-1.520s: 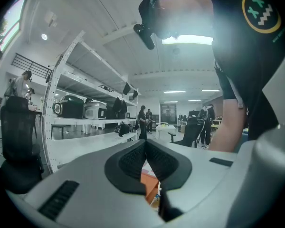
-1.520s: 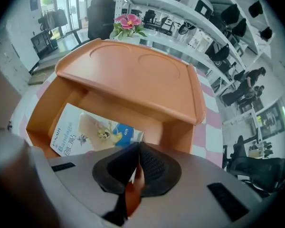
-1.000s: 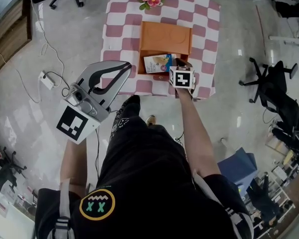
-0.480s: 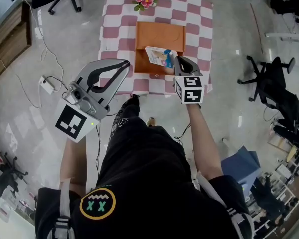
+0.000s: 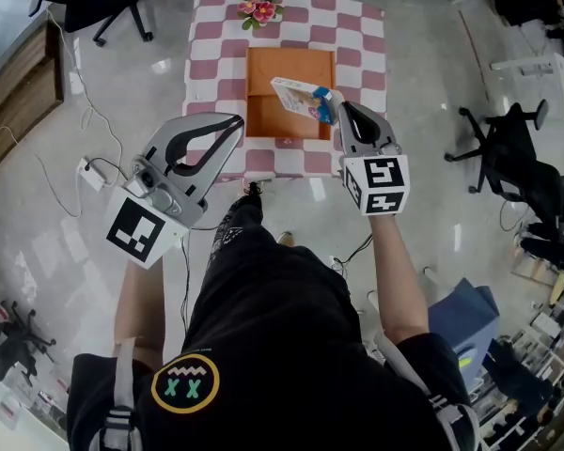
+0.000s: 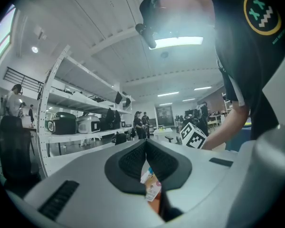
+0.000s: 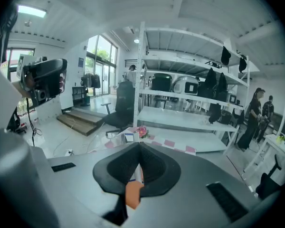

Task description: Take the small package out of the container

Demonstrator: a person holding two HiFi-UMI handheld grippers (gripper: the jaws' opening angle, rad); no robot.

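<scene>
Got the grey plastic left gripper with black-lined jaws (image 5: 238,120) held out level on the left side, jaws pinched tip to tip with nothing in them. Over on the right, got the matching grey right gripper (image 5: 341,109) tipped a bit downward at the end of a bare, stretched-out right forearm (image 5: 395,271). Clamped shut on the edge of the small white-and-blue printed package (image 5: 299,95).

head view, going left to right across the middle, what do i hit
power strip → left gripper → container → right gripper → chair. The package, held in the right gripper's fingers, overlaps the container, so it is left out of the order.
</scene>
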